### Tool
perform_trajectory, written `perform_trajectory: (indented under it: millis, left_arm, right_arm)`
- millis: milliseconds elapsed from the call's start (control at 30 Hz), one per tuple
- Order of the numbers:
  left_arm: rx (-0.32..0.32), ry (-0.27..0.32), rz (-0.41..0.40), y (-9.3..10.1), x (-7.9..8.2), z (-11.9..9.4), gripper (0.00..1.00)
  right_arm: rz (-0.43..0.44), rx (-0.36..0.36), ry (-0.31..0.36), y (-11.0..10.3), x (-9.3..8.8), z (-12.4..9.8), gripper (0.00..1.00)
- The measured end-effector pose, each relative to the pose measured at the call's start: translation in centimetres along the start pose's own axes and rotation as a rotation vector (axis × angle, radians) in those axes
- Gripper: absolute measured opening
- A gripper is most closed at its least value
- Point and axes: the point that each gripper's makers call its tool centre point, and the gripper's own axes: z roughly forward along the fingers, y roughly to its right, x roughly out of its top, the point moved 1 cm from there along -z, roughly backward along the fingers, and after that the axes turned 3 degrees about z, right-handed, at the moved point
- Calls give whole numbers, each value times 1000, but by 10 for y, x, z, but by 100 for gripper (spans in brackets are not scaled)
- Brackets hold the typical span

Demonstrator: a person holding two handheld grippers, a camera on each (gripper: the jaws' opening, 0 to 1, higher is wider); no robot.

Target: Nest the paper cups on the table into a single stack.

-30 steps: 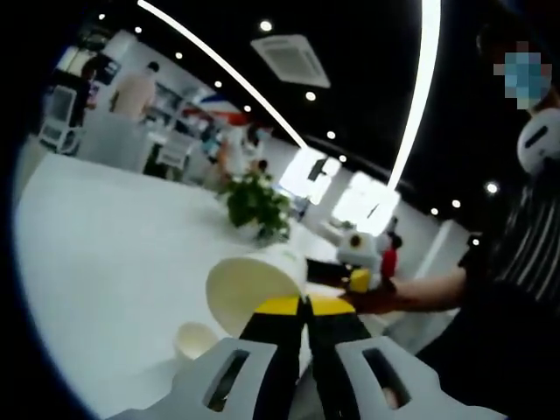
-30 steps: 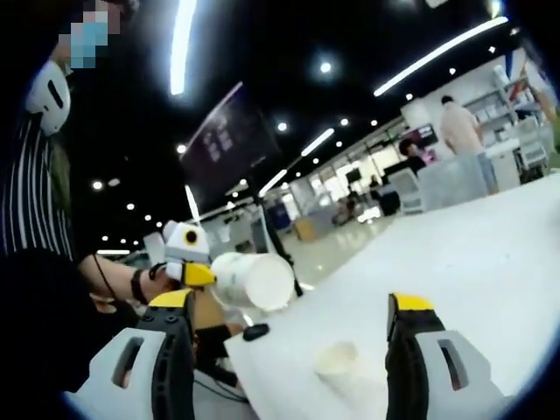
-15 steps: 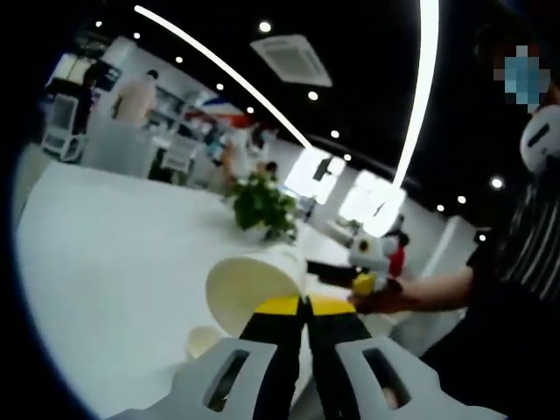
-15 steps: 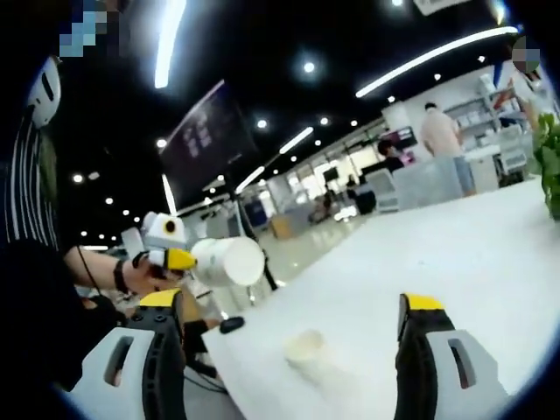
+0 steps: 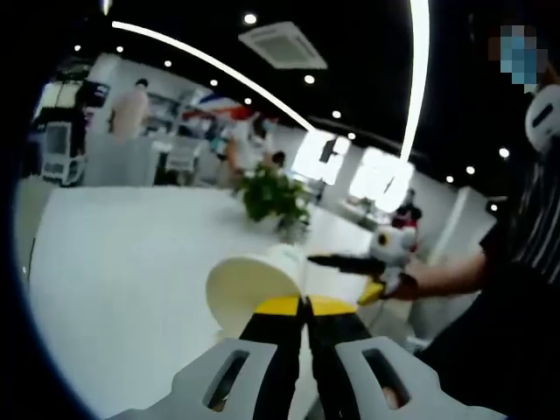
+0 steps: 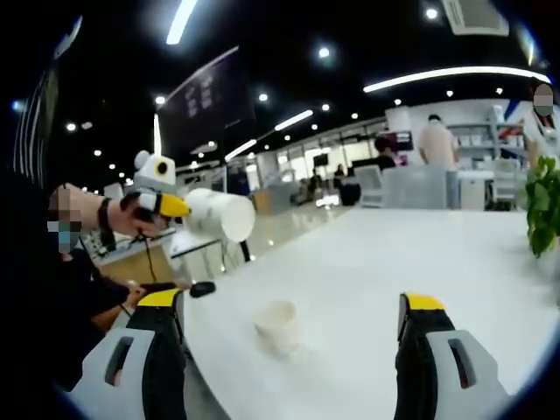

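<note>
left claw (image 5: 305, 304): still pinched on tipped white paper cup (image 5: 252, 284), held above white bench (image 5: 131, 254) | right claw (image 6: 293, 302): still wide apart | small white cup (image 6: 278, 325): stands on bench, now between its jaws

A large open-plan office or showroom hall. A dark ceiling carries long light strips (image 5: 411, 79), round spotlights and a ceiling air vent (image 5: 282, 44) at upper center. A broad white tabletop (image 6: 455, 262) holds a potted plant (image 5: 276, 199). People (image 6: 437, 144) stand among desks, chairs and screens in the bright background at upper right.
</note>
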Motion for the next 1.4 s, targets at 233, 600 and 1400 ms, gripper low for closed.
perform_trajectory:
  millis: [233,600,1400]
  left_arm:
    - [7,-128,116,1,-11,8,0]
    - [22,-146,236,15,11,14,0]
    - [70,-427,414,-4,-2,12,0]
  right_arm:
    - [7,3,-12,-2,-8,-2,100]
    - [20,1,7,-3,-8,-8,100]
    - [-28,15,-31,-9,-14,3,100]
